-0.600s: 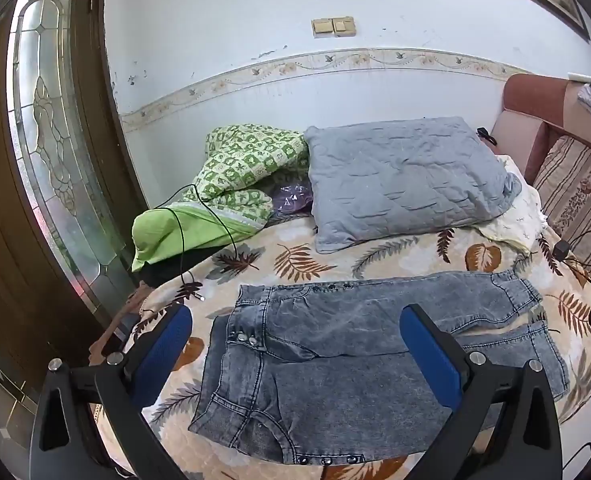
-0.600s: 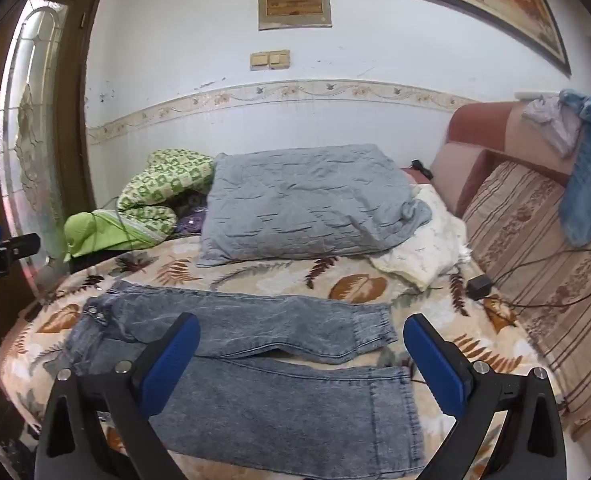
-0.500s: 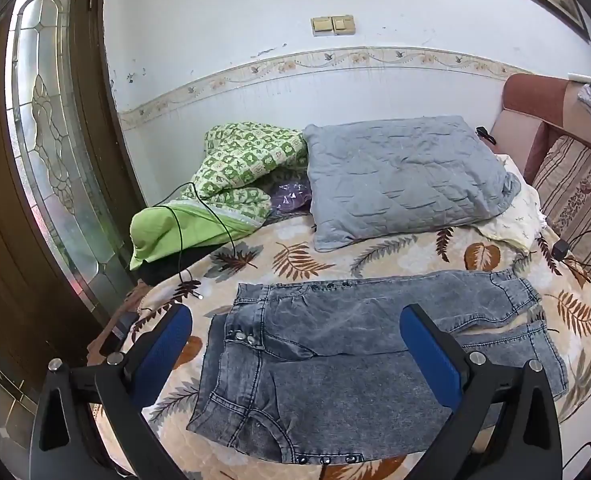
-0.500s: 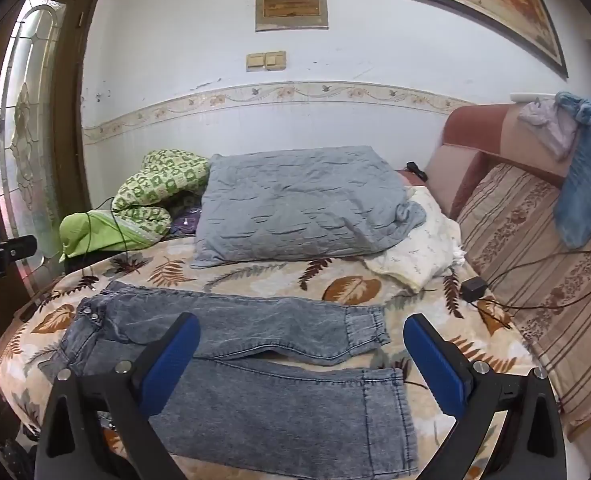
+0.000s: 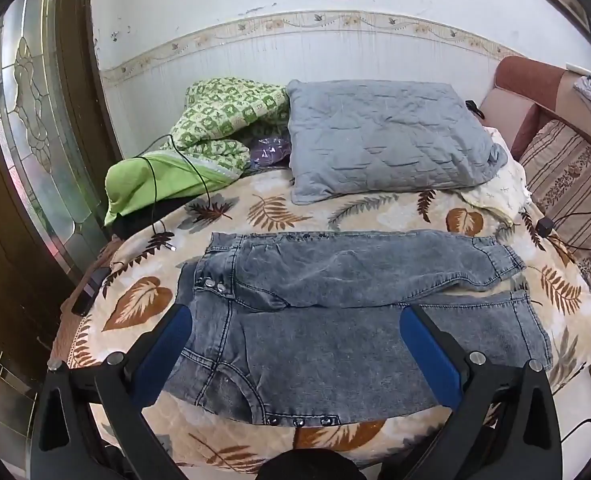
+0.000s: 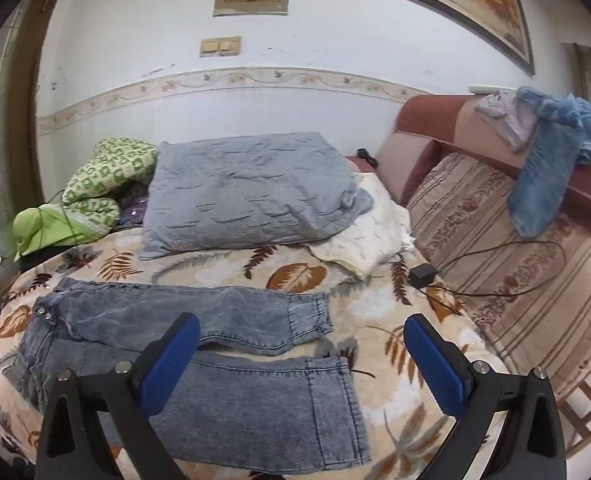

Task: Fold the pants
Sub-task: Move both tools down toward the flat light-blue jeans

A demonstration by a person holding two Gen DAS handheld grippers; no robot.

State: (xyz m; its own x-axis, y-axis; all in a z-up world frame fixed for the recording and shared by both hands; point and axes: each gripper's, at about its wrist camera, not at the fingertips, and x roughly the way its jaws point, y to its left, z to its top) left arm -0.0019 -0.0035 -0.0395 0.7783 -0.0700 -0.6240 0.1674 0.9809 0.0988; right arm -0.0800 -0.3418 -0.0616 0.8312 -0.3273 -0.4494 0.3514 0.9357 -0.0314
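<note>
Lying flat on a leaf-print bed [image 5: 279,212], jeans [image 5: 335,320] sit below both grippers' spread jaws.

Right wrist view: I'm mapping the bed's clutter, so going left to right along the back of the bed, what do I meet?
Green blanket → grey pillow → cream cloth → black charger → striped cushion → blue garment draped over the headboard.

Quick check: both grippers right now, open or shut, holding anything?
Left gripper: open, holding nothing, above the jeans.
Right gripper: open, holding nothing, above the jeans' leg ends.
</note>
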